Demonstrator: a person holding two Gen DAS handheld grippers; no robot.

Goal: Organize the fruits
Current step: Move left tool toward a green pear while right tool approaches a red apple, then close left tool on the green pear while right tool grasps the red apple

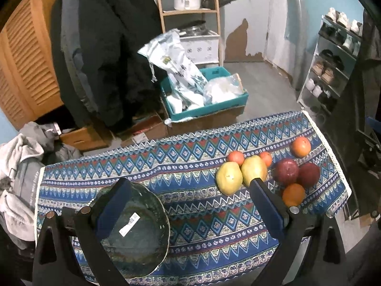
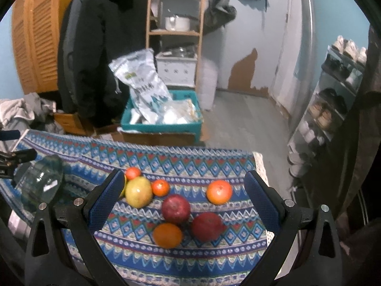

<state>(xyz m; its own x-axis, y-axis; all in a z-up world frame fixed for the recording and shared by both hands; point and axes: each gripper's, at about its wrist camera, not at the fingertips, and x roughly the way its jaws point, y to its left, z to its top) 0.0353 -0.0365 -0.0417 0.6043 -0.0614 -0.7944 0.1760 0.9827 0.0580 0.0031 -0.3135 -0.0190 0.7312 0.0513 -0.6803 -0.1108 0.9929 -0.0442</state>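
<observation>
Several fruits lie in a loose group on the patterned tablecloth [image 1: 190, 162]. Two yellow-green mangoes [image 1: 229, 178] sit side by side, with two dark red fruits [image 1: 286, 171] to their right and oranges [image 1: 293, 194] around them. A clear glass bowl [image 1: 135, 233] with a white label stands at the cloth's near left. My left gripper [image 1: 189, 182] is open; its left finger overlaps the bowl and its right finger ends just before a mangoes. My right gripper [image 2: 183, 175] is open above the fruit, with a dark red fruit [image 2: 176, 208], an orange [image 2: 167, 235] and a mango [image 2: 138, 191] between its fingers. The bowl [image 2: 40, 186] shows at far left.
Behind the table a teal crate [image 1: 204, 109] of plastic bags rests on cardboard boxes. Black coats [image 1: 107, 47] hang at the back left and a wooden shelf [image 1: 190, 12] holds a white pot. A shoe rack [image 1: 333, 66] stands on the right, and crumpled clothes [image 1: 19, 166] lie on the left.
</observation>
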